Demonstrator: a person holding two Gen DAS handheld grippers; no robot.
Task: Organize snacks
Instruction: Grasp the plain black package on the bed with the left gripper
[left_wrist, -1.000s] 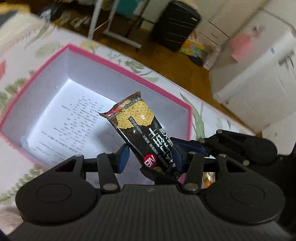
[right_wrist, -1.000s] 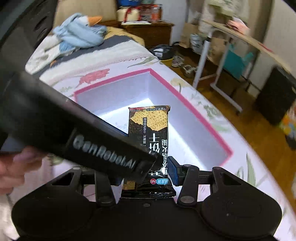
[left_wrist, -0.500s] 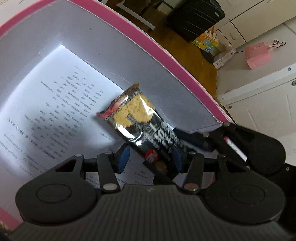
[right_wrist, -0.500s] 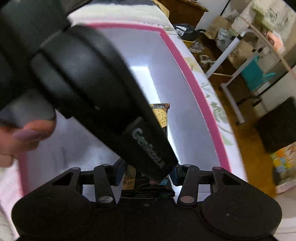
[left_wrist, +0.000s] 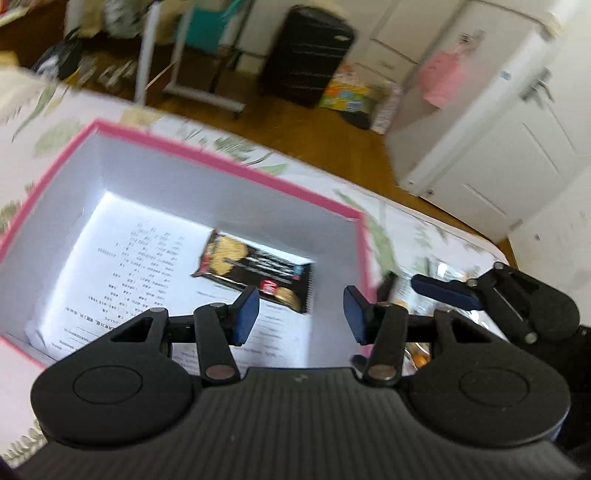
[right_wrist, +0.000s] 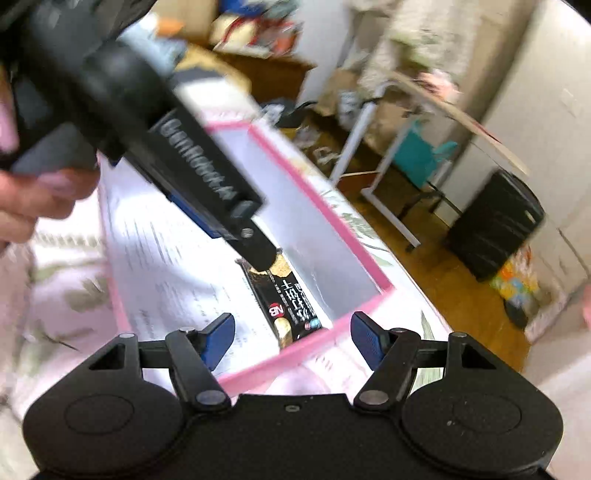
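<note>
One snack pack (left_wrist: 255, 273) lay flat on the printed sheet (left_wrist: 140, 266) at the bottom of the pink-rimmed box (left_wrist: 221, 162), near its far corner, below and ahead of both grippers and touching neither. Left gripper (left_wrist: 301, 308) hung over the box with its jaws spread and nothing between them. Right gripper (right_wrist: 291, 338) was likewise spread wide and bare, near the box's rim. From the right wrist view, the left gripper's body crossed in front, hiding the pack's upper end. Floral cloth (left_wrist: 413, 229) lay under the box.

I see my right gripper (right_wrist: 291, 338) spread wide above the black cracker packet (right_wrist: 291, 302) lying in the pink-rimmed white box (right_wrist: 321, 206).
</note>
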